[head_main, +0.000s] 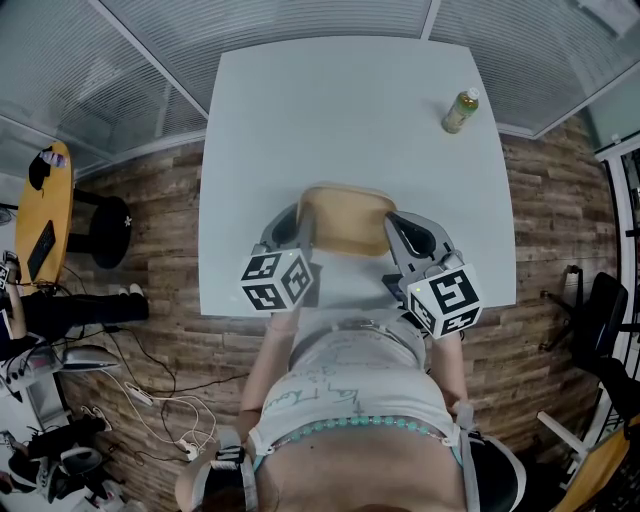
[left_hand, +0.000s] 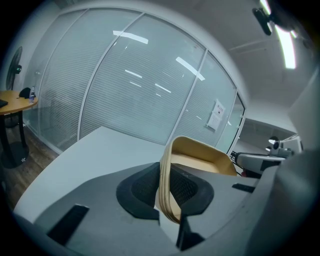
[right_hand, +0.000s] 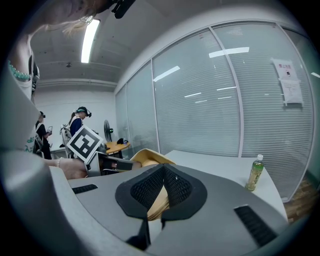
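Left gripper (head_main: 300, 226) is seen shut on the left rim of a tan tray (head_main: 346, 222); in the left gripper view its black ribbed pads (left_hand: 145, 187) are pressed against the rim from both sides, and layered edges are shown there, as of several thin trays nested together. The tray is held over the near middle of a white table (head_main: 330, 110), just in front of the person's body, with its long side across the view. Whether its underside touches the tabletop cannot be told.

The opposite, right rim is clamped by the right gripper (head_main: 396, 236), whose jaws are seen closed on the tan edge in the right gripper view (right_hand: 160, 199). Both marker cubes are turned toward the person.

Farther right, near the table's far right corner and well apart from the tray, a green bottle (head_main: 460, 111) with a white cap is set upright; it is also shown in the right gripper view (right_hand: 255, 172).
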